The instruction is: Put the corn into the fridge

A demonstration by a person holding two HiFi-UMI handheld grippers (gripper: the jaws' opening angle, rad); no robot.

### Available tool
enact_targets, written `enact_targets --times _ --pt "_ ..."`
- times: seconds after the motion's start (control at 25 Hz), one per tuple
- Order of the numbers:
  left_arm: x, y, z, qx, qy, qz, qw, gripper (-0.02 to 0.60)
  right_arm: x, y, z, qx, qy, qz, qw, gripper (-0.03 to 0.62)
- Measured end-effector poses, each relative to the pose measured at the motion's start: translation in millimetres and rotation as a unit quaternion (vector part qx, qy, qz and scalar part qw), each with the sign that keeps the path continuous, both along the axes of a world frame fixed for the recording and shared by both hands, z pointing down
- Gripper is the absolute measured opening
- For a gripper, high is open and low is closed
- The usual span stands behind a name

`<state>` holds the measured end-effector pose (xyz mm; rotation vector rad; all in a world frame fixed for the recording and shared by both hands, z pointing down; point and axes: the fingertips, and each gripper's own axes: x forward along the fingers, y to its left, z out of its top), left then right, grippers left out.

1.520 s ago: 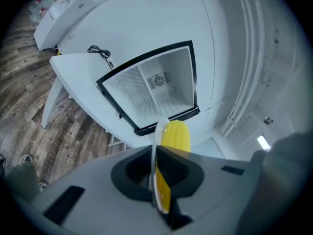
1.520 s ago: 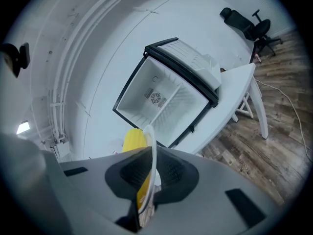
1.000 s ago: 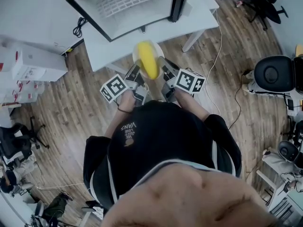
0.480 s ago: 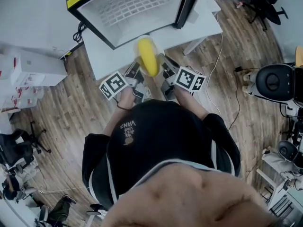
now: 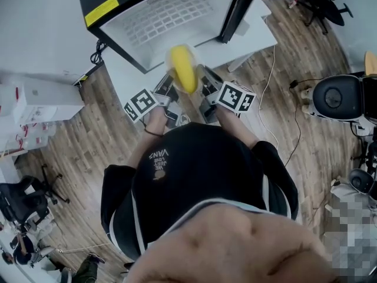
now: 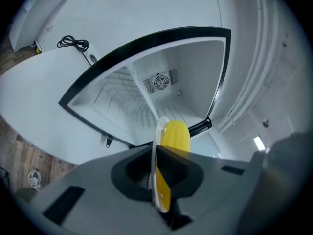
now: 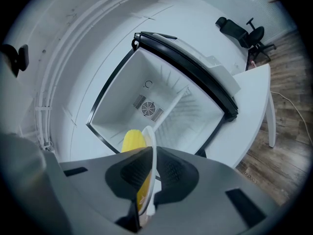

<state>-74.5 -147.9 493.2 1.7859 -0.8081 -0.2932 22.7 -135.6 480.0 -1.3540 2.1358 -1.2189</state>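
Note:
A yellow corn cob [image 5: 182, 69] lies on a white plate [image 6: 157, 146] that is carried between both grippers. My left gripper [image 5: 167, 89] is shut on the plate's left rim, and my right gripper [image 5: 207, 88] is shut on its right rim. In the left gripper view the corn [image 6: 175, 135] shows just right of the plate's edge, with the gripper [image 6: 157, 180] clamped on that edge. In the right gripper view the corn [image 7: 133, 142] sits left of the plate [image 7: 150, 146] pinched by the gripper [image 7: 146, 180]. The open fridge [image 5: 171, 10] stands straight ahead, its white inside [image 6: 161, 82] empty.
The fridge rests on a white table [image 5: 129, 69], its black door [image 5: 235, 10] swung out to the right. A black stool [image 5: 336, 96] and a cable [image 5: 268, 93] are on the wooden floor at right. White boxes [image 5: 41, 96] stand at left.
Both grippers have carried the plate and corn forward toward the fridge, which now looks larger and closer in the head view. The grip on the plate is unchanged.

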Motion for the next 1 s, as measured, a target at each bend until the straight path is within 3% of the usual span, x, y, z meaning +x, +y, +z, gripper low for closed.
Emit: enact_targets --times 0.56,1.0 --pt "-5.9 -29.2 0.6 -0.005 0.003 0.038 0.9993 0.034 -6.9 -26.2 0.5 -0.005 0.007 0.038 0.999 0.029" --pt "7.7 -60.4 -0.4 -0.012 0.010 -0.003 0.9999 0.034 7.6 -64.9 -2.1 -0.005 0.008 -0.001 1.000 0.029"
